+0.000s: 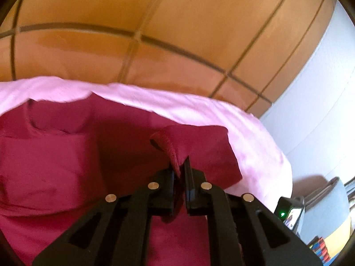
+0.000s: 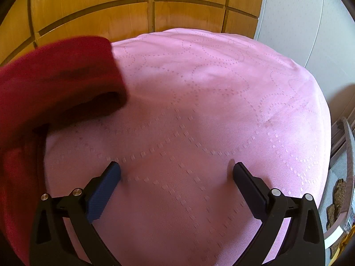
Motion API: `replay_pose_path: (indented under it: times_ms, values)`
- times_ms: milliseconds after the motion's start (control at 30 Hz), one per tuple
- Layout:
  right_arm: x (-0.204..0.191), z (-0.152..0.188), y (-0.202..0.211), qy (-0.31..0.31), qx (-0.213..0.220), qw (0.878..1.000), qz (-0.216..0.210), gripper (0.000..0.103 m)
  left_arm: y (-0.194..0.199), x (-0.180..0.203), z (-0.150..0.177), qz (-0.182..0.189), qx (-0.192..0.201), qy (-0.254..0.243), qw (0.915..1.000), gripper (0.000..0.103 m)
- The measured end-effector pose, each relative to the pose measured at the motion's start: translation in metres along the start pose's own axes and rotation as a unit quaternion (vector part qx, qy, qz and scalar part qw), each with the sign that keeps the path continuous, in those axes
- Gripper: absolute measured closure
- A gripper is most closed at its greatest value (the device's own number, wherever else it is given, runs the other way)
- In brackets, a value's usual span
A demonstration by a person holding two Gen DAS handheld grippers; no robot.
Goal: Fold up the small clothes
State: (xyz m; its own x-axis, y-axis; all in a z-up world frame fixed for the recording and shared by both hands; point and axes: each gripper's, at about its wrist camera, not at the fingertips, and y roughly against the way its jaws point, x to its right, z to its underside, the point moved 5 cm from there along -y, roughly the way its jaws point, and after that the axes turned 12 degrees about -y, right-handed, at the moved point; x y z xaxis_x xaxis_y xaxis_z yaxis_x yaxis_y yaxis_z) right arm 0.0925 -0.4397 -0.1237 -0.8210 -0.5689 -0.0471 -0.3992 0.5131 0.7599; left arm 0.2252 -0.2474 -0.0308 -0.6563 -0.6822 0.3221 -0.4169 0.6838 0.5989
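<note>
A dark red garment (image 1: 66,166) lies on the pink tablecloth (image 1: 199,110). My left gripper (image 1: 180,168) is shut on a stitched hem of the red garment and holds that edge lifted, with a flap (image 1: 199,141) of cloth draped beyond the fingers. In the right wrist view the same red garment (image 2: 55,82) shows at the left, a fold of it raised and blurred. My right gripper (image 2: 175,170) is open and empty, low over the bare pink tablecloth (image 2: 210,99), to the right of the garment.
Wooden panelling (image 1: 155,22) stands behind the table, also seen in the right wrist view (image 2: 111,11). A white wall (image 2: 299,22) is at the right. A small device with a green light (image 1: 286,210) and clutter (image 2: 339,195) sit beyond the table's right edge.
</note>
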Motion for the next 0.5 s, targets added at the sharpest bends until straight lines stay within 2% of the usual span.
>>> replay_pose_path:
  times_ms: [233, 367, 500]
  values:
    - [0.000, -0.001, -0.001, 0.000, -0.001, 1.000, 0.000, 0.003, 0.051, -0.058, -0.011, -0.042, 0.024, 0.016, 0.9987, 0.097]
    - [-0.001, -0.005, 0.000, 0.005, -0.019, 1.000, -0.003, 0.003, 0.071, -0.090, -0.005, -0.066, 0.021, 0.025, 0.9972, 0.097]
    - [-0.017, -0.014, 0.019, 0.023, -0.014, 0.998, -0.056, 0.003, 0.086, -0.121, 0.005, -0.087, 0.018, 0.041, 0.9952, 0.097]
